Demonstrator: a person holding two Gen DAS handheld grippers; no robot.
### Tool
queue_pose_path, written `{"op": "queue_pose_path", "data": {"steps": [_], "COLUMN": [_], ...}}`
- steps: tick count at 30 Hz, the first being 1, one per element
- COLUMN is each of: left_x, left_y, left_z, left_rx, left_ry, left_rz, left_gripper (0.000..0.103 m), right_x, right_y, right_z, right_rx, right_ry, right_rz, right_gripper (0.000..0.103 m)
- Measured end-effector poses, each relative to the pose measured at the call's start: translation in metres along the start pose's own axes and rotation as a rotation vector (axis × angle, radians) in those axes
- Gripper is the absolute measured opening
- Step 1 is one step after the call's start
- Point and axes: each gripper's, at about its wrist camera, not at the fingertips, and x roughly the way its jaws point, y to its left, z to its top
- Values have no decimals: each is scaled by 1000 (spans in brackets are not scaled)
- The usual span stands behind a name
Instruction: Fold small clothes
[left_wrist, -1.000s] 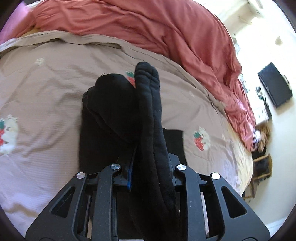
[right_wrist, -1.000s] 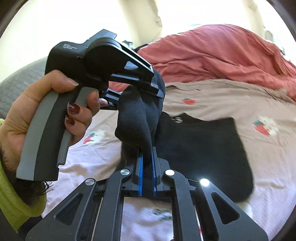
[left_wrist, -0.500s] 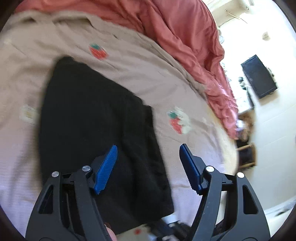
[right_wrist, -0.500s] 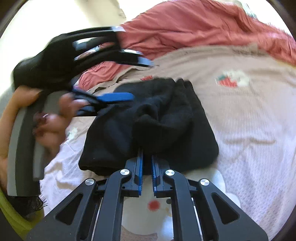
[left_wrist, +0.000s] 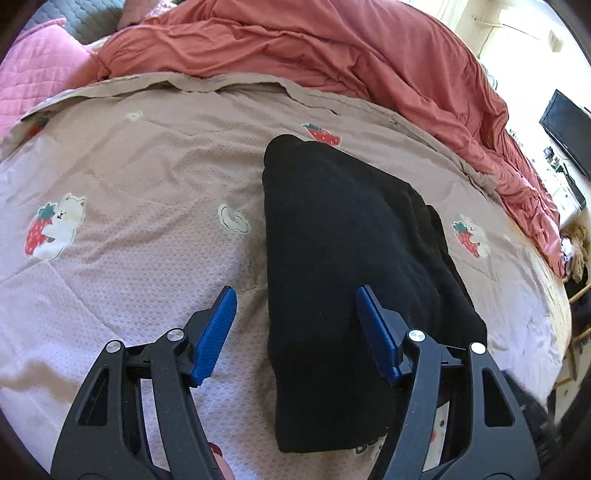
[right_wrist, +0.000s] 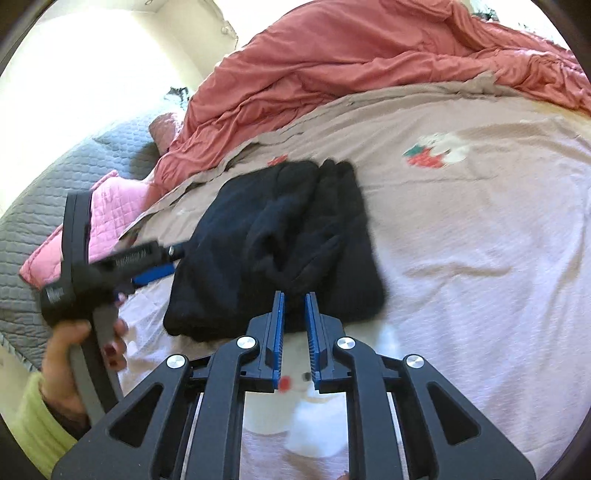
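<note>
So there's a folded black fleece garment (left_wrist: 354, 266) lying flat on the bed, on a dusty-pink quilted bedspread with strawberry-and-bear prints (left_wrist: 122, 206). From the left wrist view it sits a bit to the 3 o'clock side of centre, running from about 12 down to 6, with a thicker bunched edge along its 3 o'clock side.

The left gripper (left_wrist: 295, 328) hangs over the near end of the garment with its jaws spread wide, blue pads showing, nothing between them. One pad is over bare bedspread, the other over the black fabric.

The right gripper (right_wrist: 294, 334) is at the near edge of the garment, which rises from it toward 11 o'clock. Its jaws have a narrow gap between the blue pads and there's no cloth in them; the garment's rumpled top starts just past the tips.

A crumpled coral-red duvet (left_wrist: 303, 48) is heaped along the far side at 12 o'clock, and a pink quilted pillow (left_wrist: 33, 77) sits at 10 o'clock.
</note>
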Motion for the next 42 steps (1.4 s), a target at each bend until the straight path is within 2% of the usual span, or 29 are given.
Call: {"op": "queue_pose_path", "data": {"steps": [2,5,6,10,12,15,17,19,25,31,32,33,35,40,42], "left_x": [0,2,4,5,1,-4,-6,-8,-10,-11,-11,-11,-11,-11,-11], "left_y": [-4,-15,-16,-4,-1,3,7,8,11,12,12,11,10,8,7], "left_z": [-5,-12,-14,-12,-13,-17,-17,-18,-22,-23,-24,-24,-25,-26,-26], "left_rx": [16,92,108,63,63,55,31,42,40,41,44,48,53,54,53], "left_ry": [-17,-38,-42,-25,-40,-61,-63,-76,-76,-84,-87,-87,-87,-86,-84], "left_rz": [15,46,51,-8,-15,-31,-60,-57,-77,-76,-73,-72,-72,-72,-72], "left_gripper": [55,52,52,52,54,58,58,58,60,62,62,62,62,62,62], "right_x": [-2,5,10,36,53,78,92,105,129,141,142,142,139,141,145], "right_y": [-3,-4,-3,4,7,9,8,6,-1,-5,-3,-2,7,10,6], "right_z": [8,27,35,57,68,80,86,90,98,103,104,104,105,105,103], "right_rx": [-8,-22,-27,-63,-71,-90,-101,-102,-45,-1,0,-7,-38,-62,-41], "right_ry": [-2,8,12,73,112,152,176,198,251,257,256,254,249,253,265], "right_rz": [-13,-21,-17,-20,-8,2,-22,-44,-10,-18,-11,-1,24,4,3], "right_gripper": [13,24,25,33,49,54,55,55,55,55,52,39,27,25,31]}}
